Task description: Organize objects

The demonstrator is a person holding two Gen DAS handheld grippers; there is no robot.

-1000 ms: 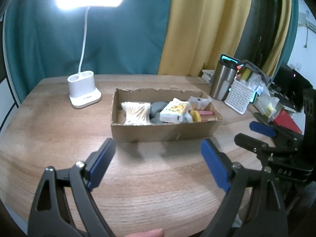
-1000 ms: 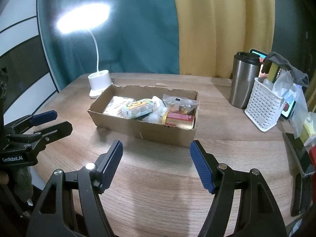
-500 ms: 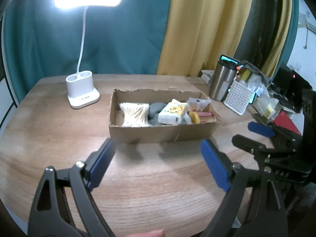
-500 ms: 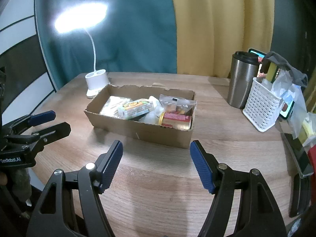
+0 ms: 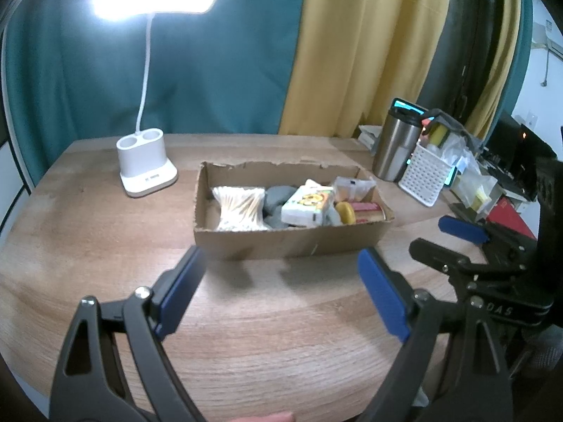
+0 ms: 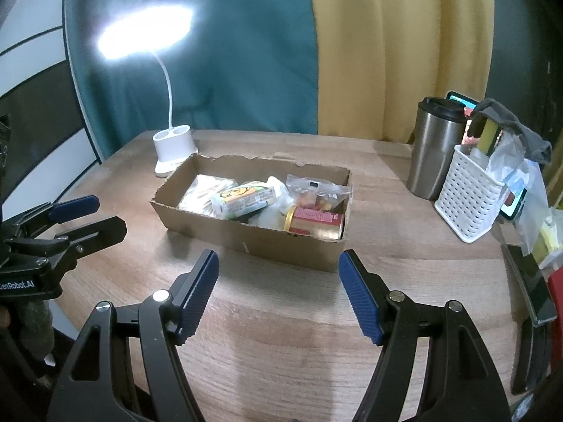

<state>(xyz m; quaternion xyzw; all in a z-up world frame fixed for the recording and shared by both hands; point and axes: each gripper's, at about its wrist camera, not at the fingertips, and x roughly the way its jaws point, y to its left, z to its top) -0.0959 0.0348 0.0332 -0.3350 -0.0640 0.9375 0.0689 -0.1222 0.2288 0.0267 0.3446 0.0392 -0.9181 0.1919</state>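
A shallow cardboard box (image 5: 281,242) (image 6: 281,249) sits mid-table. It holds a pack of cotton swabs (image 5: 241,207), a white and yellow carton (image 5: 308,205) (image 6: 242,198), a grey object (image 5: 276,197), a clear snack bag (image 6: 316,193) and a red and yellow can (image 6: 313,219). My left gripper (image 5: 281,281) is open and empty, just short of the box's near wall. My right gripper (image 6: 278,281) is open and empty, also just short of the box.
A lit white desk lamp (image 5: 146,172) (image 6: 174,153) stands left of the box. A steel tumbler (image 5: 396,151) (image 6: 436,154) and a white perforated basket (image 5: 425,176) (image 6: 469,200) stand to the right, with clutter beyond at the table's right edge.
Both grippers have shifted slightly; the box sits a little further left in both views. Both stay open.
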